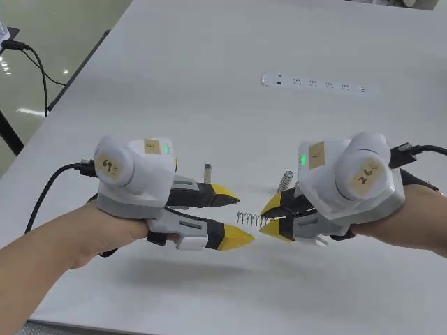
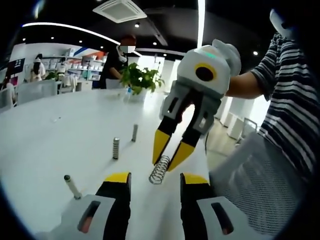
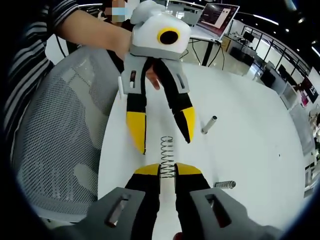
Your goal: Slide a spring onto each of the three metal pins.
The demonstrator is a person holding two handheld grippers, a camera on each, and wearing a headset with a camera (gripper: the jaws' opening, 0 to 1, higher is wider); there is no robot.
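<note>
My right gripper [image 1: 264, 218] is shut on one end of a small wire spring [image 1: 248, 219] and holds it level above the white table [image 1: 209, 84]. The spring [image 3: 167, 149] points at my left gripper [image 1: 244, 218], which stands open facing it, the free end near the gap between its yellow tips. In the left gripper view the spring [image 2: 159, 171] hangs just beyond my own open jaws. A bare metal pin [image 1: 207, 171] stands behind the left gripper. A second pin [image 1: 285, 181] wears a spring. The left gripper view shows a third pin [image 2: 72, 186] close by, bare.
A white power strip [image 1: 314, 85] lies further back on the table. A mesh chair [image 3: 65, 150] stands at the near table edge. A person stands by a potted plant [image 2: 140, 77] in the background. Cables trail from both grippers.
</note>
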